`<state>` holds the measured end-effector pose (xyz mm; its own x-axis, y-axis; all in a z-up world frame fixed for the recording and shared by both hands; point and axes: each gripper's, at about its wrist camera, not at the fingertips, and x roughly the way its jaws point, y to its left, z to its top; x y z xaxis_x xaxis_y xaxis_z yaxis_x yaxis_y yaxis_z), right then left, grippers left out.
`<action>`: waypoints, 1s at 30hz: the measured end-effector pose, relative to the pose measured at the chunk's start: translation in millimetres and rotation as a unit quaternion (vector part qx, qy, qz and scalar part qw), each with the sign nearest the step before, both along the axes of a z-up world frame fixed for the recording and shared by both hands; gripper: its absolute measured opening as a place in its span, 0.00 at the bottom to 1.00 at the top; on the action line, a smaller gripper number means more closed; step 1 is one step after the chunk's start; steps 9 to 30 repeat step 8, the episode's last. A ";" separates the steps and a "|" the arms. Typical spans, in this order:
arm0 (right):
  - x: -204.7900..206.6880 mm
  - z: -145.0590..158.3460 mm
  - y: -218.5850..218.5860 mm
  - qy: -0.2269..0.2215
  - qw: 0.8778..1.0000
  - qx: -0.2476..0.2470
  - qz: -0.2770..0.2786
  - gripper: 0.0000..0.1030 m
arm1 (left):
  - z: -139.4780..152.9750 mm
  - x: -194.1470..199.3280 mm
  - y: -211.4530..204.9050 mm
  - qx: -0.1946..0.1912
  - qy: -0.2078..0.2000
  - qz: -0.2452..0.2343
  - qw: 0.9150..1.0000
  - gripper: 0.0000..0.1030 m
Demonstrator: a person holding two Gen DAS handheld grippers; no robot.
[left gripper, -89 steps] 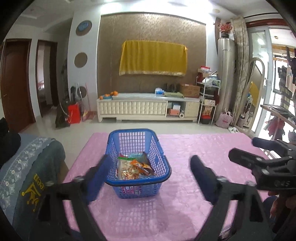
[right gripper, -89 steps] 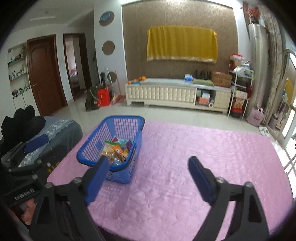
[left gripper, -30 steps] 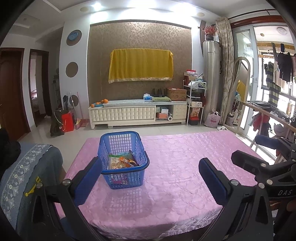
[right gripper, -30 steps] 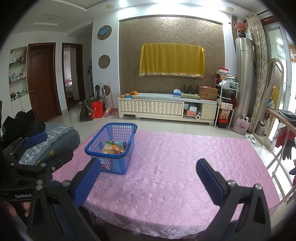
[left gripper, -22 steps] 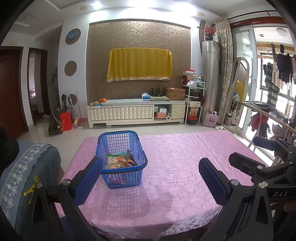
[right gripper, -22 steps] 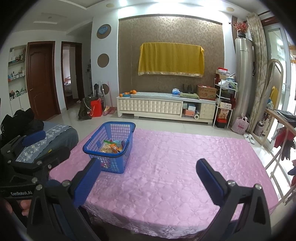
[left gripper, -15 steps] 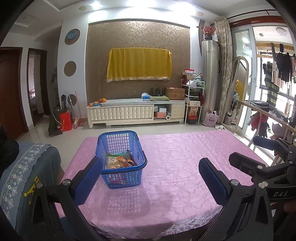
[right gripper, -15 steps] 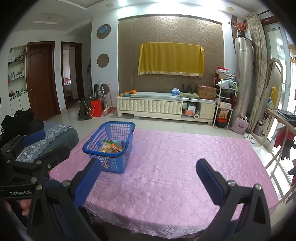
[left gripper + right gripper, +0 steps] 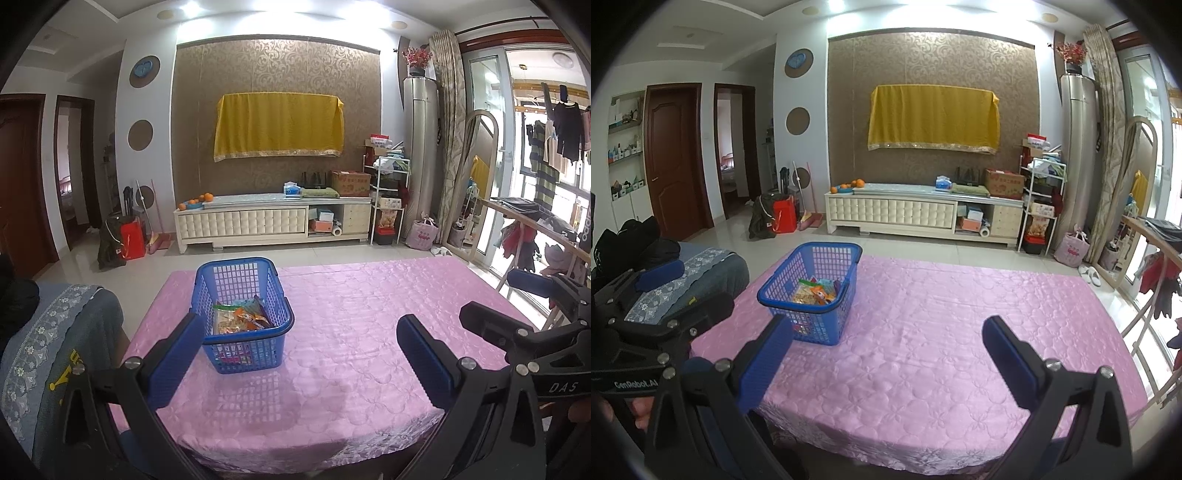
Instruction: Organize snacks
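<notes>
A blue plastic basket stands on the left part of a pink quilted table. Several snack packets lie inside it. My left gripper is open and empty, held back over the near table edge, with the basket just beyond its left finger. My right gripper is also open and empty, to the right of the basket and well short of it. Each gripper shows at the edge of the other's view.
A grey-blue covered seat stands left of the table. Beyond the table are a tiled floor, a white TV cabinet and a metal shelf rack. A clothes rack stands to the right.
Both grippers have pulled back and up from the basket over three seconds, so more of the table shows. In the last half second almost nothing has moved.
</notes>
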<state>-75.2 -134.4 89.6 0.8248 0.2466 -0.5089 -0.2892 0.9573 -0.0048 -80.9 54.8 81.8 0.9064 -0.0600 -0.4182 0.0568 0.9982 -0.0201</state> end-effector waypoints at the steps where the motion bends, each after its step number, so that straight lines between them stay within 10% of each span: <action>1: 0.1 0.2 -0.1 -0.001 1.000 0.000 0.001 1.00 | 0.1 0.2 -0.2 0.001 0.002 0.001 1.000 1.00; 30: -1.1 -1.3 1.6 0.003 1.000 0.001 0.002 1.00 | 0.7 0.4 -1.9 0.007 0.003 0.002 1.000 1.00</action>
